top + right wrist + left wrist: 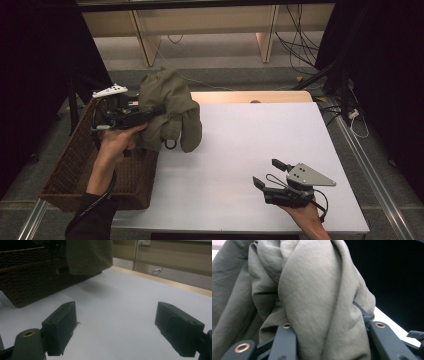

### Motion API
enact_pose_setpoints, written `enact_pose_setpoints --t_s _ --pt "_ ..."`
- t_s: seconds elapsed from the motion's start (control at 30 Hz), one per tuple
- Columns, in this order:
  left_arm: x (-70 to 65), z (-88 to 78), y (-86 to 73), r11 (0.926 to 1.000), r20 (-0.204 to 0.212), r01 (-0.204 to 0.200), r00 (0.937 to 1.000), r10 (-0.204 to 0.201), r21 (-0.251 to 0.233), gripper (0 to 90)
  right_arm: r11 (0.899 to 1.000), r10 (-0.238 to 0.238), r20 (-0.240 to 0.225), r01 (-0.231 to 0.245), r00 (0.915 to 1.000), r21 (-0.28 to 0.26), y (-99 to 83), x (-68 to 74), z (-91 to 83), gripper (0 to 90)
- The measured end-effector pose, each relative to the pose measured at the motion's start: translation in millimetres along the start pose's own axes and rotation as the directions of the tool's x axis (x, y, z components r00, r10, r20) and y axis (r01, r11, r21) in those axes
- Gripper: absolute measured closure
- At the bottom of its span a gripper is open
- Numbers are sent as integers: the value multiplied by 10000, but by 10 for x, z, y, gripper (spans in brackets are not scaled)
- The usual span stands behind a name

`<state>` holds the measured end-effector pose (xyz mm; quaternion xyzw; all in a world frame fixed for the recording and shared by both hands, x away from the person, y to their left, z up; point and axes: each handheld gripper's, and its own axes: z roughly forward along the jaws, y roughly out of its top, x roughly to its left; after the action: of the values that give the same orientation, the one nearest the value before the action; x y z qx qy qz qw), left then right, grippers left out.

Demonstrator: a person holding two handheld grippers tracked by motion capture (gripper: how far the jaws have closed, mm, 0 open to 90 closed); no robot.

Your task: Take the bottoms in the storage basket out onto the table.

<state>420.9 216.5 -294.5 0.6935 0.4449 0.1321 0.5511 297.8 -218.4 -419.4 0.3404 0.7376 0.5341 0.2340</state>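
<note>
Olive green cloth [170, 107] hangs in a soft bunch from my left gripper [150, 114], up in the air over the bench's left edge, partly above the brown woven basket [75, 170] that sits against that edge. In the left gripper view the jaws are closed on a thick fold of the cloth [317, 302], with the fabric bulging out between them. A small dark ring [170, 144] dangles from the bottom of the bunch. I think the step now is to bring the cloth over onto the white bench top [240, 145] and lay it down. To do it well I should keep my squeeze firm, lift high enough that the hanging ends clear the basket rim, and move slowly so nothing slips or swings. Over by the bench's near right corner, my right gripper [267, 174] rests low with its jaws spread wide and nothing between them. It looks ready to catch a loose end.
</note>
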Motion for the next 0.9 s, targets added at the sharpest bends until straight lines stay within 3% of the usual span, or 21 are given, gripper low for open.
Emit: enact_pose_setpoints --t_s 0.9 --pt "-337 210 -23 9983 1017 -453 9940 412 380 587 10000 -9 15 9 10000 20 1 0 -2 187"
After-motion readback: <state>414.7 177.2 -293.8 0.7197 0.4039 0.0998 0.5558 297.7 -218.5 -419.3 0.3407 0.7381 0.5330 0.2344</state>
